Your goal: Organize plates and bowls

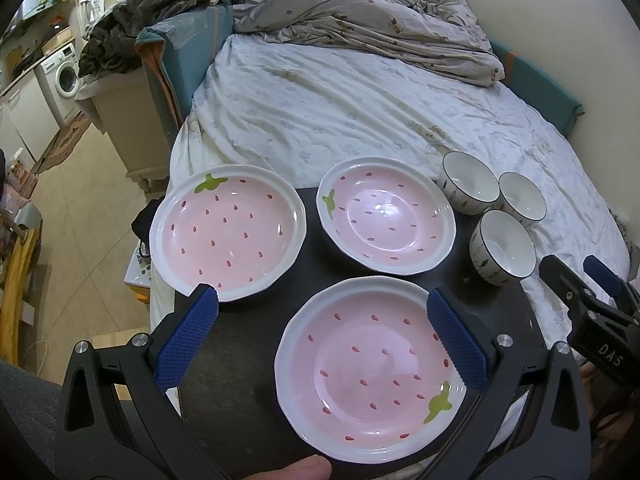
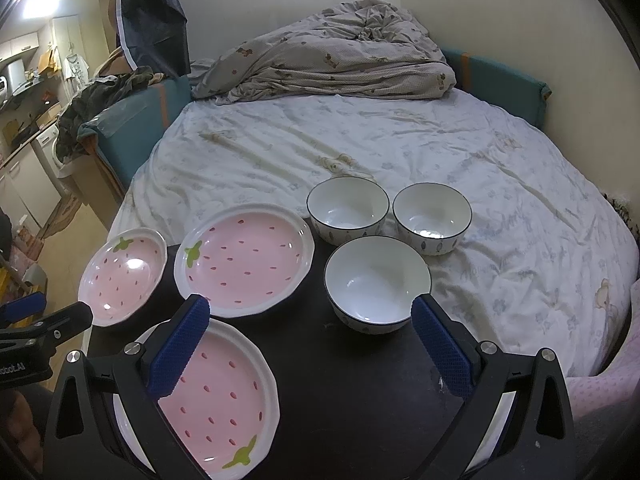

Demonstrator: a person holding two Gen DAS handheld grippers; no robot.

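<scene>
Hovering over the dark surface (image 1: 248,344) at the near end of the bed (image 1: 360,112): left tongs (image 1: 320,336) spread wide apart, empty, above the near strawberry plate (image 1: 372,372); right tongs (image 2: 310,344) likewise gaping, gripping nothing. Lying side by side farther back, the far-left strawberry plate (image 1: 228,232) and middle strawberry plate (image 1: 386,214). Clustering on the right, three white bowls (image 2: 376,282), the far two sitting on the bedsheet.
</scene>
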